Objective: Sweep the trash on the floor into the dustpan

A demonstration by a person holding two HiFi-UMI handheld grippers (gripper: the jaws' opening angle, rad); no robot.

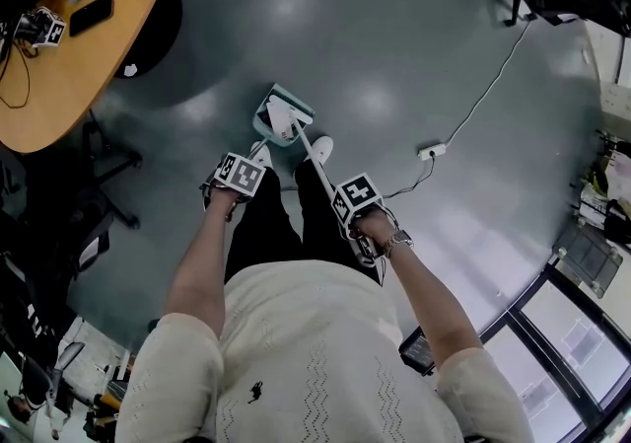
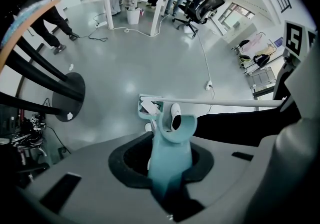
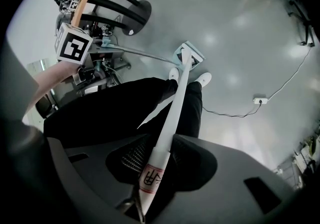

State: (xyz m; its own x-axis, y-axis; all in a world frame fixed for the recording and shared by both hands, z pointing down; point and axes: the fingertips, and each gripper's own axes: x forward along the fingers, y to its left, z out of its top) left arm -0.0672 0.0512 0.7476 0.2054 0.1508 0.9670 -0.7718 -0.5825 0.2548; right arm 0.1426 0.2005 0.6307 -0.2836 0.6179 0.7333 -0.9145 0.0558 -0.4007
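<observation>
Glossy grey floor (image 1: pixel 394 66) spreads under the person, smooth and hard, so light scraps should slide easily on it. A teal plastic dustpan (image 1: pixel 296 98) stands on it just ahead of the shoes. The trash (image 1: pixel 280 118), a white piece that looks like crumpled paper, lies inside the pan's mouth. It is probably very light and could bounce out if the pan tips.

The left gripper (image 2: pixel 167 168) is clamped on the dustpan's long handle, a rigid, smooth moulded stem that flares into a curved clip, and that looks like a sound place to hold. The right gripper (image 3: pixel 155 168) is closed on the broom (image 3: pixel 172 113), gripping its thin, stiff white stick near the labelled top end. The stick's far end meets the pan. Both tools seem light, though long enough to swing.
</observation>
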